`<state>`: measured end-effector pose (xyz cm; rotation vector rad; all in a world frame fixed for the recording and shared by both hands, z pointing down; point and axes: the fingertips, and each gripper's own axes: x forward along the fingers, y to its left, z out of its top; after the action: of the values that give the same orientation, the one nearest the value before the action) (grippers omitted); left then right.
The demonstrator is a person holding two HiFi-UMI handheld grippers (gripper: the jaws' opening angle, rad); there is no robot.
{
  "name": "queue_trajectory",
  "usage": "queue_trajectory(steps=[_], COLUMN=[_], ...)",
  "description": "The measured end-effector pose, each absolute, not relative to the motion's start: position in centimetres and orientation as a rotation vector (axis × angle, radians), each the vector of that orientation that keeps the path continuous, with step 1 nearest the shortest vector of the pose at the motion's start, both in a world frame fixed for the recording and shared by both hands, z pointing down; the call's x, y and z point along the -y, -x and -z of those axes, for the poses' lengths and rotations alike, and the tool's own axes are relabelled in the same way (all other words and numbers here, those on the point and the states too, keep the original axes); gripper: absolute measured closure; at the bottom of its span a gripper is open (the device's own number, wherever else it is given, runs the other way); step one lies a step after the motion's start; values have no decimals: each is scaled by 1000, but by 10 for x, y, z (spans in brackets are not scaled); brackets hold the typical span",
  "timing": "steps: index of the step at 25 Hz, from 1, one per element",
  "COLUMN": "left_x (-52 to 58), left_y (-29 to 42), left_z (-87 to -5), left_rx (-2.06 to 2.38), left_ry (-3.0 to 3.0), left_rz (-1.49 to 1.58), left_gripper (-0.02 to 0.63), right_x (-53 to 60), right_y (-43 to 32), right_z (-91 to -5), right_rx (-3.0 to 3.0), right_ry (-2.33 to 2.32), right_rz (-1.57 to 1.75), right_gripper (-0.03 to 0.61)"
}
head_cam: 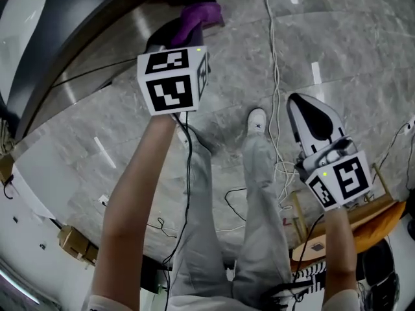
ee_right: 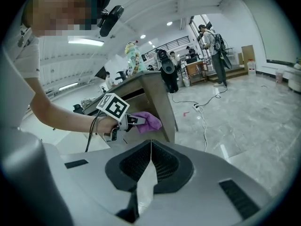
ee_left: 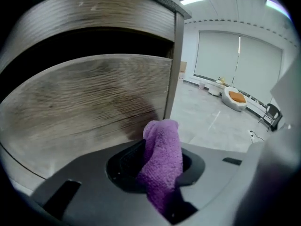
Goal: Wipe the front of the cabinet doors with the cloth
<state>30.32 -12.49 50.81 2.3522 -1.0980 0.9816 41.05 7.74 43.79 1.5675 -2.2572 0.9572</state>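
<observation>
My left gripper (ee_left: 156,165) is shut on a purple cloth (ee_left: 162,157), which sticks up out of the jaws. The cloth's tip is right by the lower right corner of the grey wood-grain cabinet door (ee_left: 84,98); I cannot tell if it touches. In the head view the left gripper (head_cam: 176,36) reaches forward with the cloth (head_cam: 201,15) toward the cabinet (head_cam: 97,28). My right gripper (ee_right: 150,147) is shut with nothing in it, held back at the right (head_cam: 303,103). Its view shows the left gripper (ee_right: 135,121) and cloth (ee_right: 150,121) at the cabinet (ee_right: 155,91).
White and black cables (head_cam: 275,76) run over the marble floor beside the person's legs. A wooden stool with an orange seat (head_cam: 366,216) stands at the right. A cardboard box (head_cam: 74,241) is at the left. People (ee_right: 214,44) stand far behind.
</observation>
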Motion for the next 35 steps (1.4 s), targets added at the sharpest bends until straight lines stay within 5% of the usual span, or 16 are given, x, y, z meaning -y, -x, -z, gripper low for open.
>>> queue_trajectory(steps=[26, 35], left_x=[159, 124], left_y=[13, -1], left_z=[-522, -543], left_rx=[1459, 1397], left_ry=[-1951, -1941], left_rz=[-917, -1007], left_gripper=[520, 520], right_x=[-19, -20], right_y=[-206, -198], right_z=[-440, -441], right_rx=[2402, 2426], right_ry=[-1282, -1259], right_rz=[-920, -966], right_gripper=[551, 551])
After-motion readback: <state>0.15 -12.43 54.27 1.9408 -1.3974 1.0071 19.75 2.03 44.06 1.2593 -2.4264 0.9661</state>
